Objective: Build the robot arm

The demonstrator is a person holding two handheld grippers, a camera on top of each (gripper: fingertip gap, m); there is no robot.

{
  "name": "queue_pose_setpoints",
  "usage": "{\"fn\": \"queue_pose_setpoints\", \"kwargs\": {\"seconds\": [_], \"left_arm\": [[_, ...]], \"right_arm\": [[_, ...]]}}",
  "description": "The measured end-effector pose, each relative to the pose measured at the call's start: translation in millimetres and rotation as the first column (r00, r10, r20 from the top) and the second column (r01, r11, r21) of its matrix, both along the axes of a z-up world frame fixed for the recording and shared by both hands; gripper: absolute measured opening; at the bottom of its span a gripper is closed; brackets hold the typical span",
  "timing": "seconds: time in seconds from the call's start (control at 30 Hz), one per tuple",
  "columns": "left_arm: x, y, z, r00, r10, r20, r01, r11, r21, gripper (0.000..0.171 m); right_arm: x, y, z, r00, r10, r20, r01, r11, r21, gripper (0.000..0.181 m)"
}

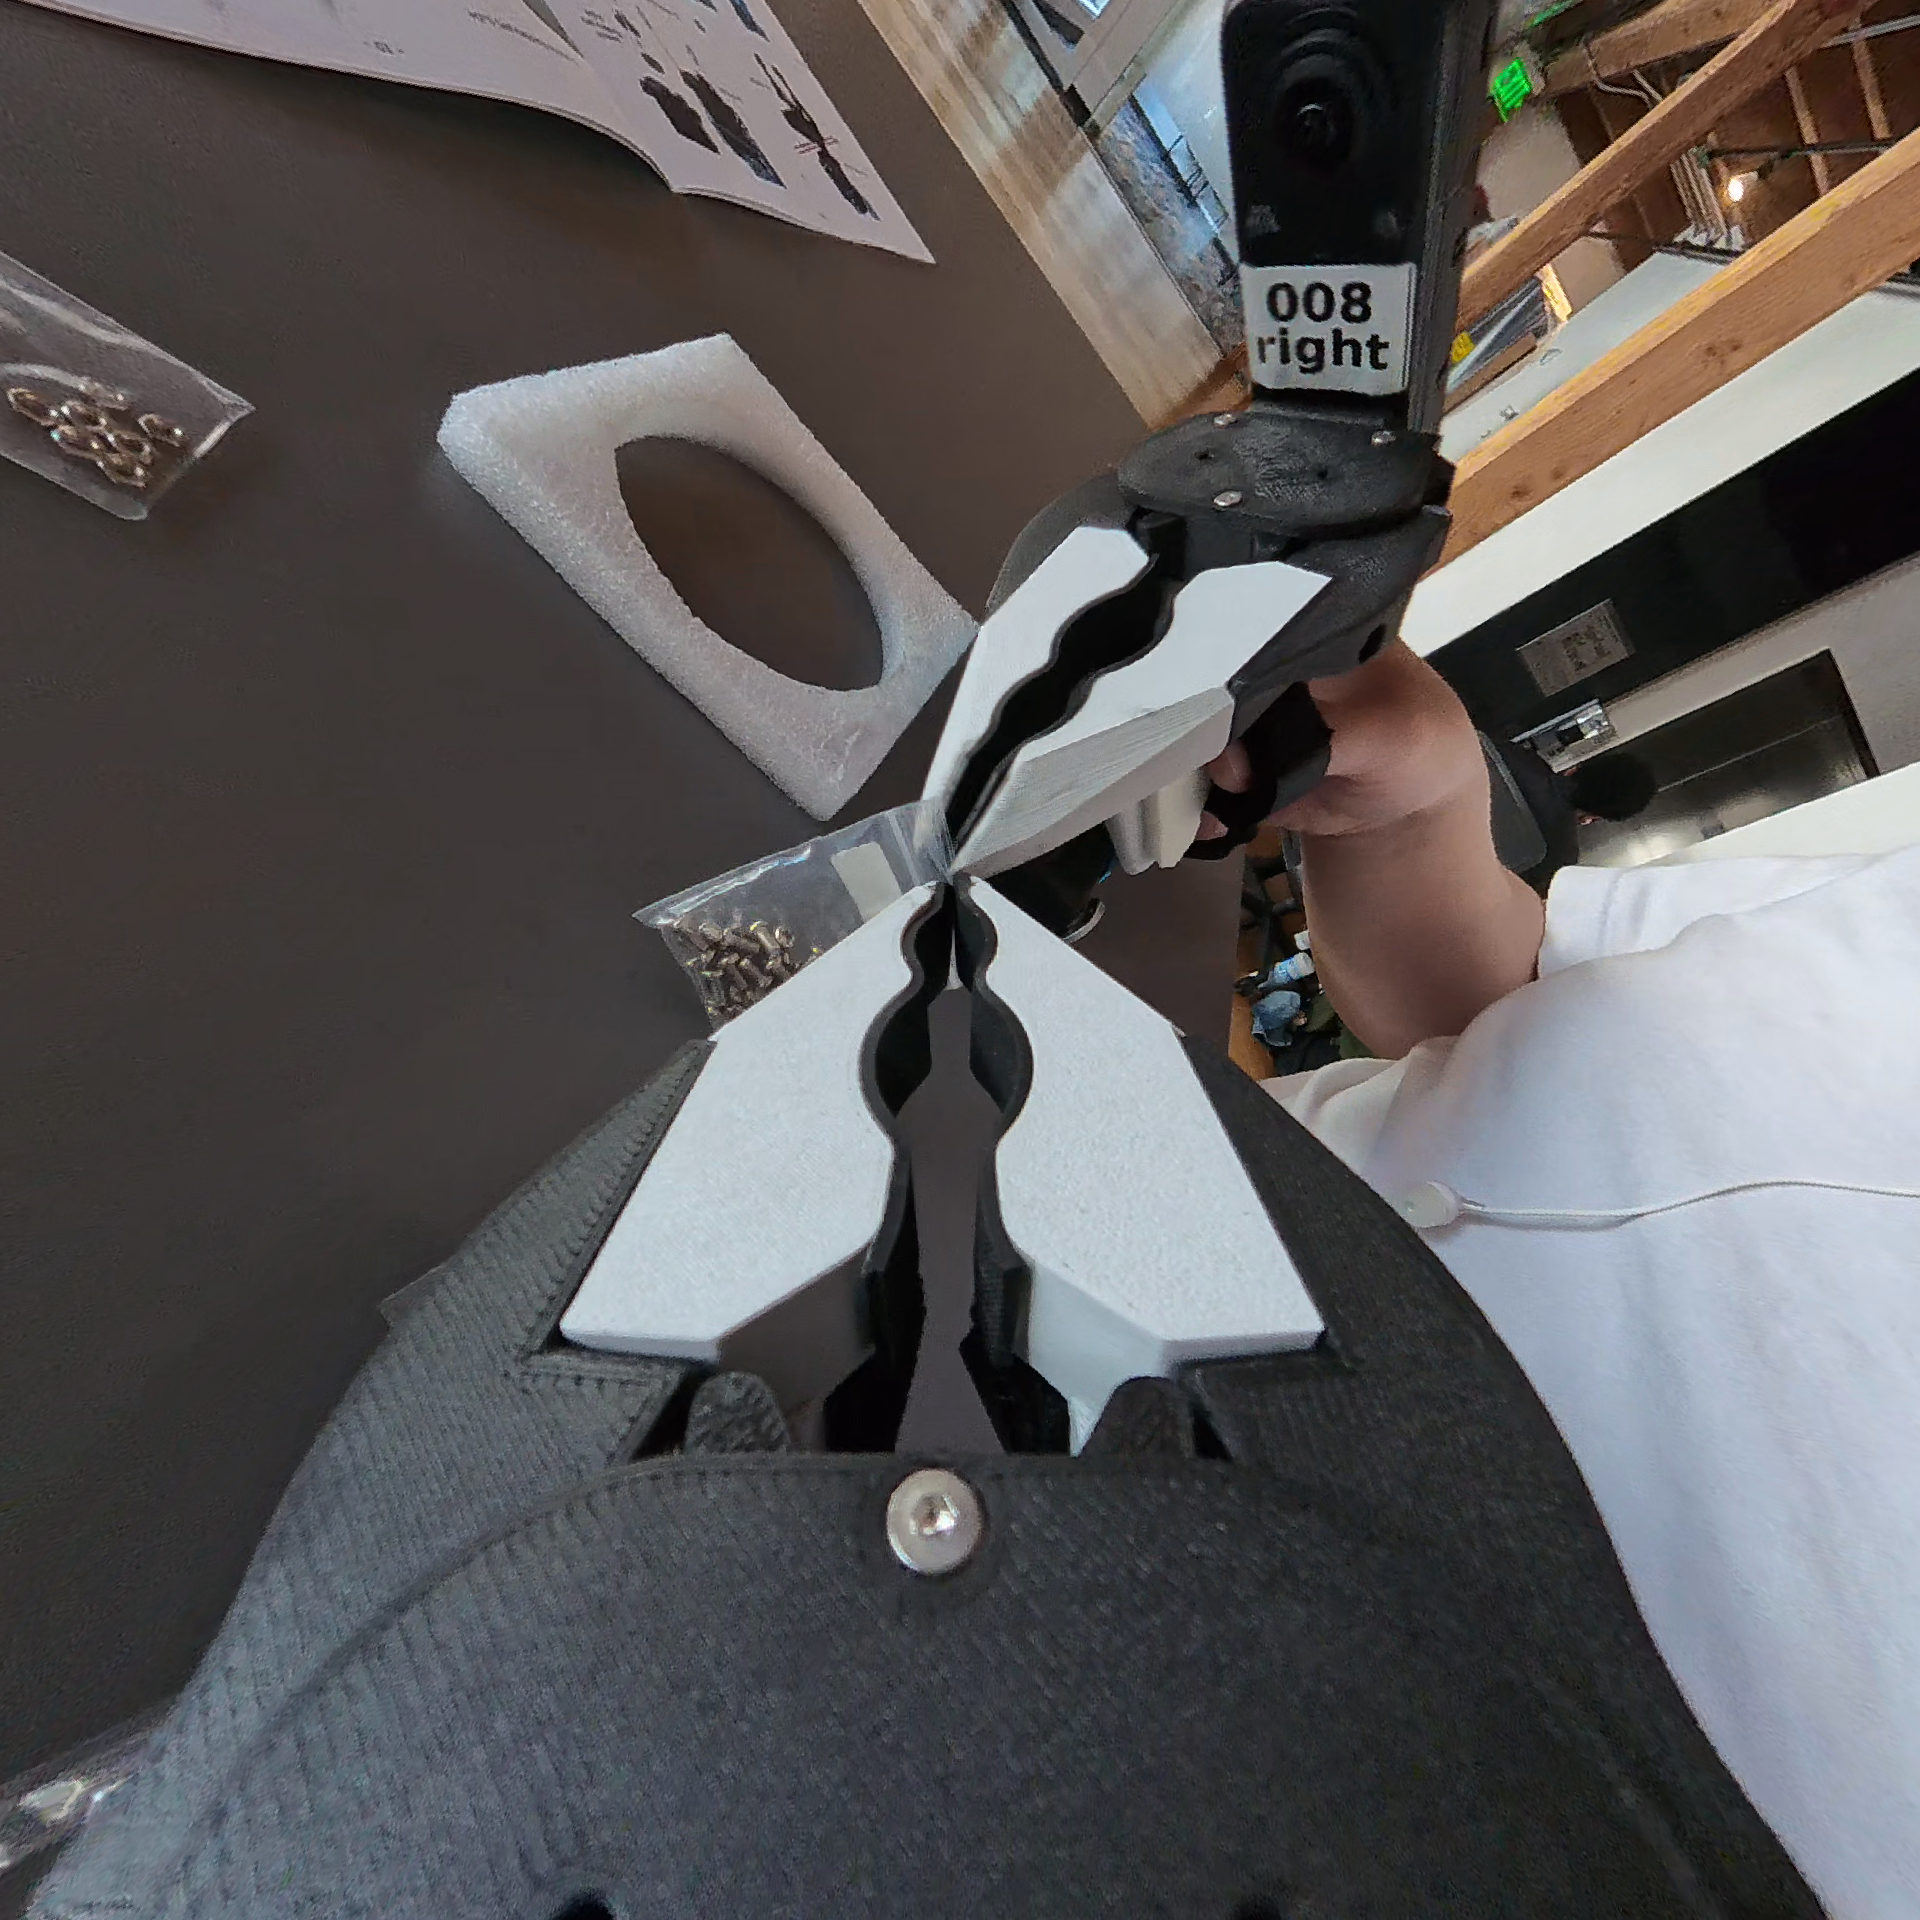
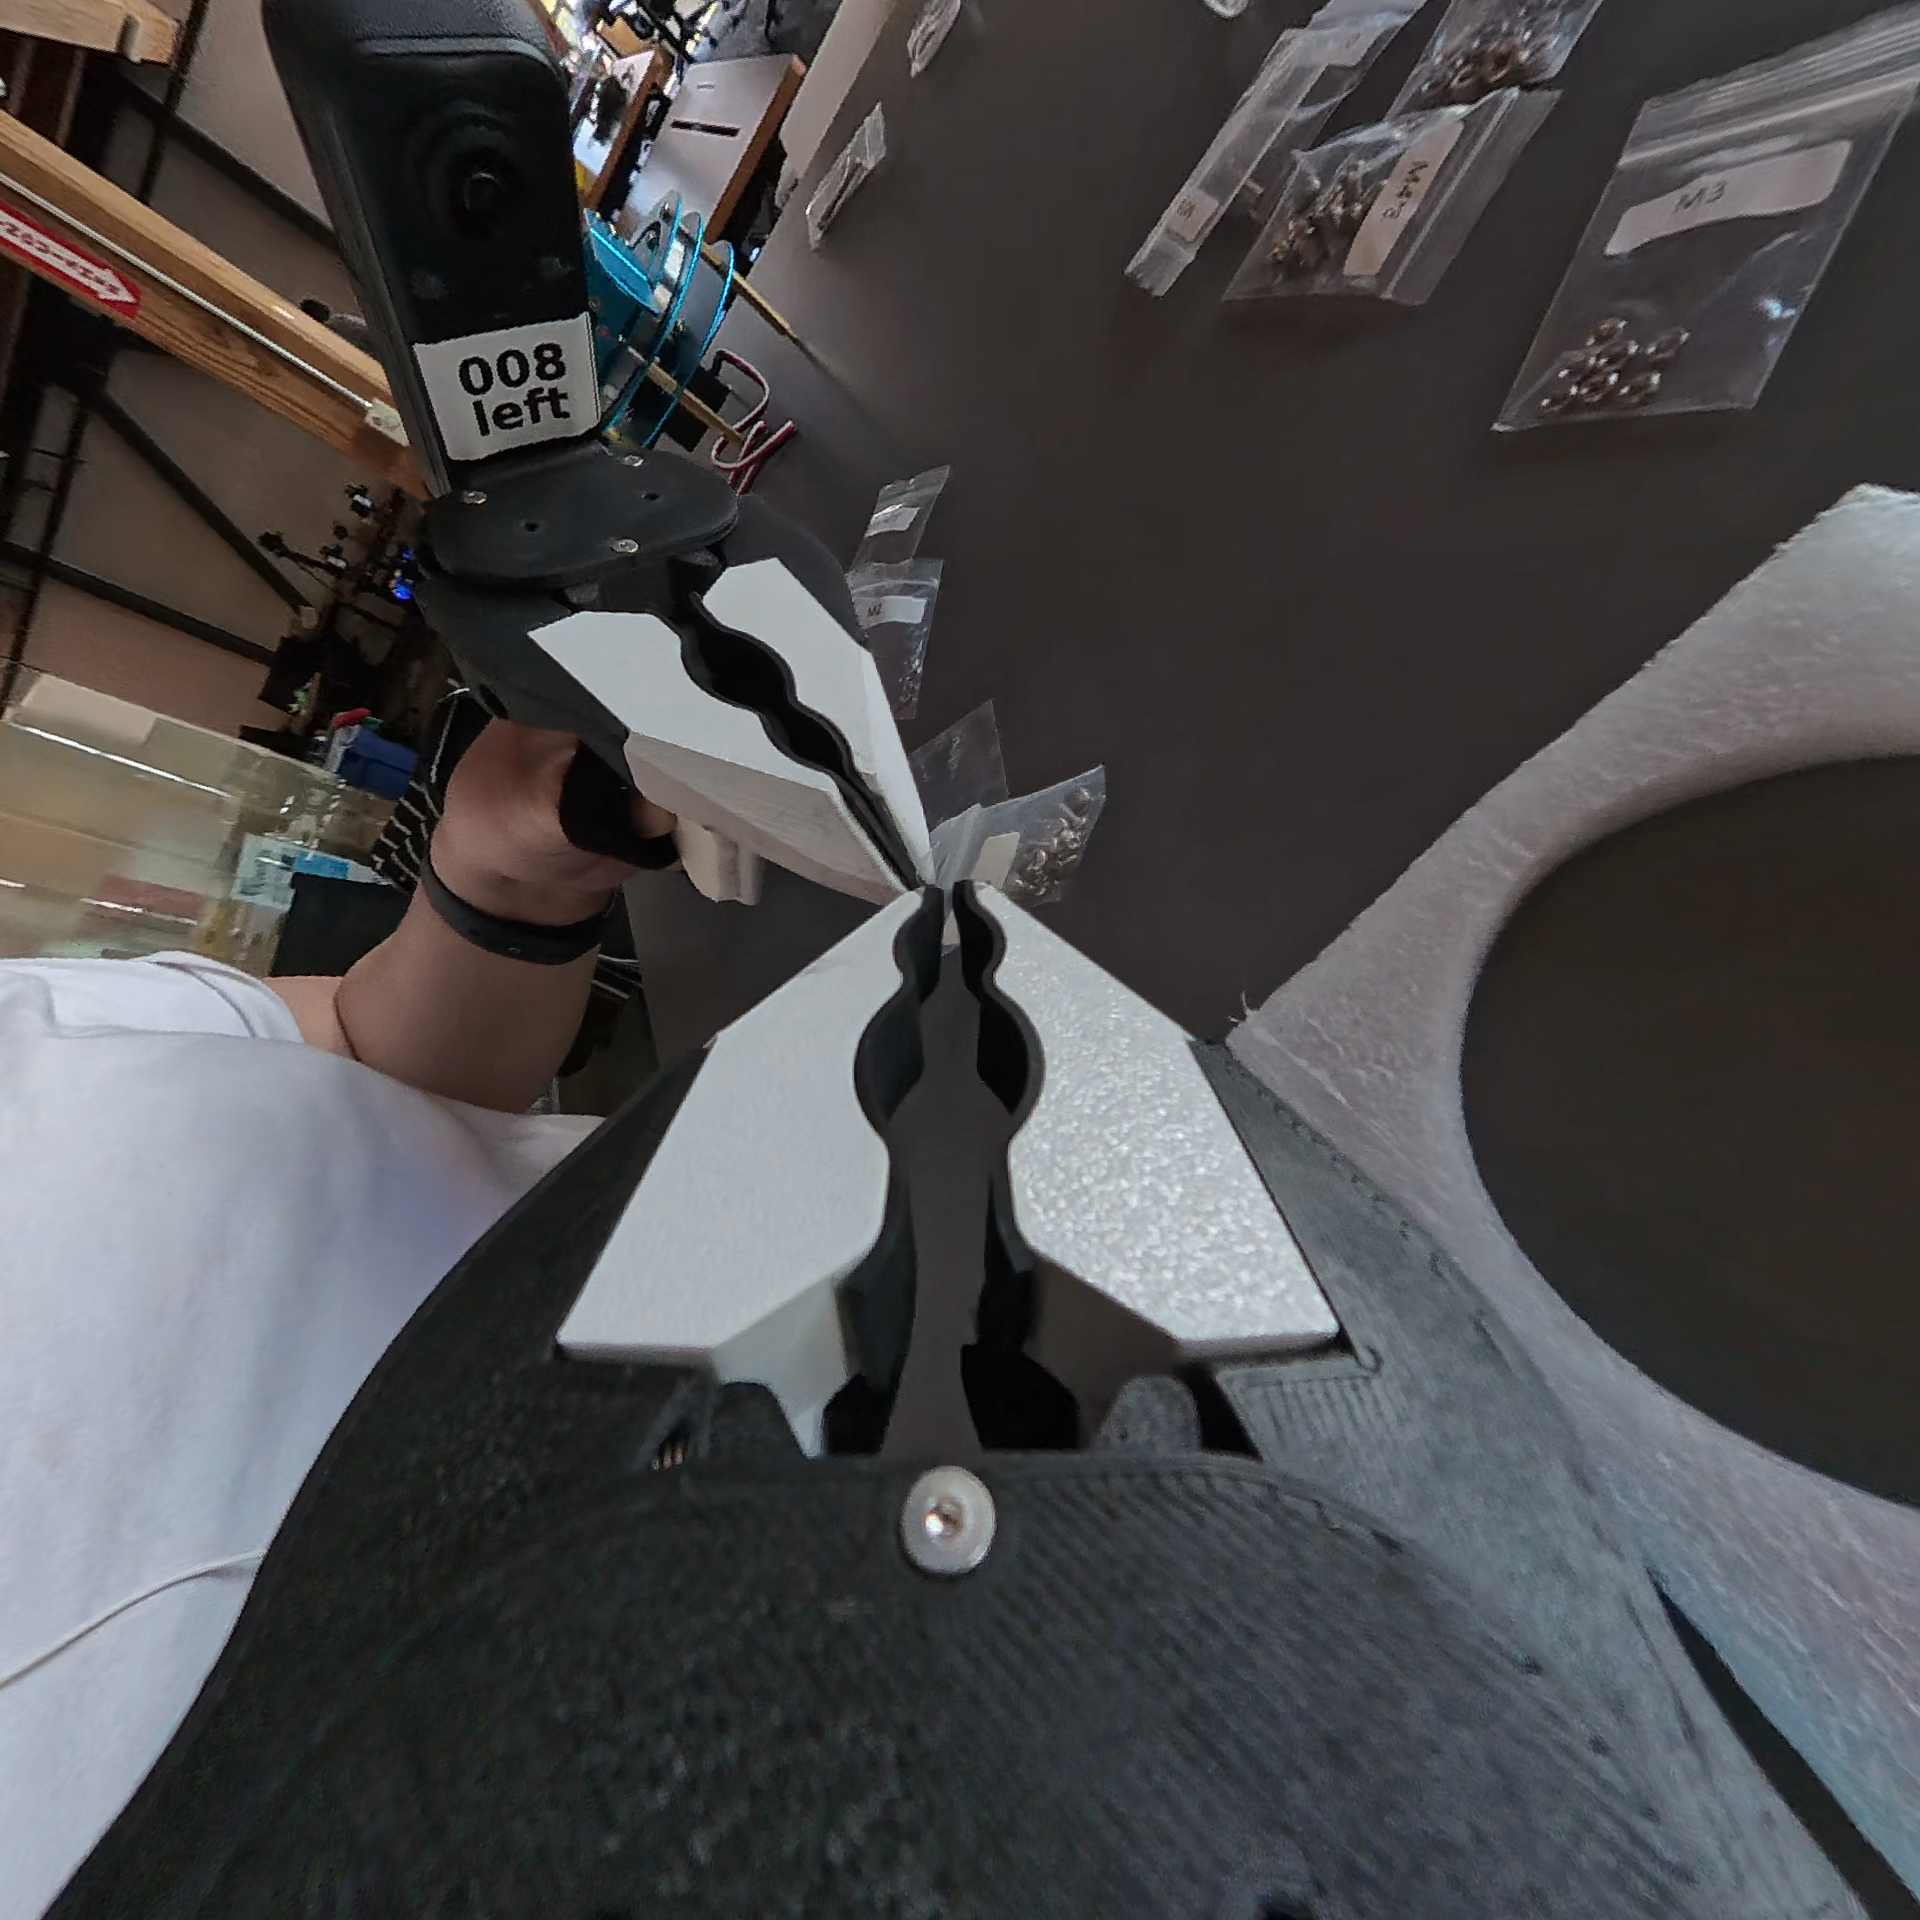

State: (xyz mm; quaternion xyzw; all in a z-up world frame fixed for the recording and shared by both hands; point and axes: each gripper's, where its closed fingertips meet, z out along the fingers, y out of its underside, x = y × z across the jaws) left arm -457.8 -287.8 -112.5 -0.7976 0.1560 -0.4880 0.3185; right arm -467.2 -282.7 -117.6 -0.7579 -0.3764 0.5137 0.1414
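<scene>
A small clear plastic bag of silver screws point(image 1: 748, 951) hangs above the dark table point(image 1: 312, 935), pinched at its top edge by both grippers. My left gripper point(image 1: 951, 899) is shut on one side of the bag's top. My right gripper point(image 1: 940, 847) comes in from the upper right, tip to tip with the left, and is shut on the same edge. In the right wrist view my right gripper point(image 2: 951, 896) meets the left gripper point(image 2: 920, 878) and the bag point(image 2: 1039, 836) shows just behind the tips. Each gripper is held by a hand.
A white foam square with a round hole point(image 1: 540, 447) lies on the table close behind the grippers point(image 2: 1558, 748). Several more small bags of hardware point(image 2: 1704, 260) point(image 1: 94, 416) and printed paper sheets point(image 1: 727, 104) lie farther off. The person's white shirt point(image 1: 1558, 1247) is close by. The grippers are tip to tip, or close to it.
</scene>
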Motion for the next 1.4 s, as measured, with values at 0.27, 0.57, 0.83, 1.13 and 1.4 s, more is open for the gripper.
{"fn": "queue_pose_setpoints", "kwargs": {"seconds": [0.27, 0.57, 0.83, 1.13, 1.4], "left_arm": [[-1.4, -1.7, -5.1, 0.998, 0.016, -0.054, -0.014, 1.0, 0.026, 0.0], [-1.7, 1.8, -4.3, 0.998, 0.059, -0.009, -0.058, 0.998, 0.006, 0.008], [-3.5, 1.5, -8.5, 0.986, 0.093, -0.138, -0.085, 0.994, 0.062, 0.013], [-1.8, -0.6, -5.6, 0.997, 0.076, 0.004, -0.076, 0.997, -0.001, 0.0], [-1.6, 4.1, -4.6, 0.988, 0.125, -0.086, -0.118, 0.99, 0.075, 0.0]], "right_arm": [[4.7, -0.6, -5.8, 0.998, 0.058, 0.034, -0.059, 0.998, 0.031, 0.0], [0.1, 1.4, -0.5, 0.999, 0.038, 0.015, -0.039, 0.998, 0.039, 0.0], [-3.6, -1.2, 2.9, 0.999, 0.048, 0.001, -0.048, 0.998, 0.031, 0.0], [-4.1, -0.5, 2.3, 0.999, 0.042, -0.007, -0.042, 0.999, 0.01, 0.0], [-5.2, 4.8, 0.9, 1.0, -0.017, -0.012, 0.017, 0.999, -0.049, 0.007]]}}
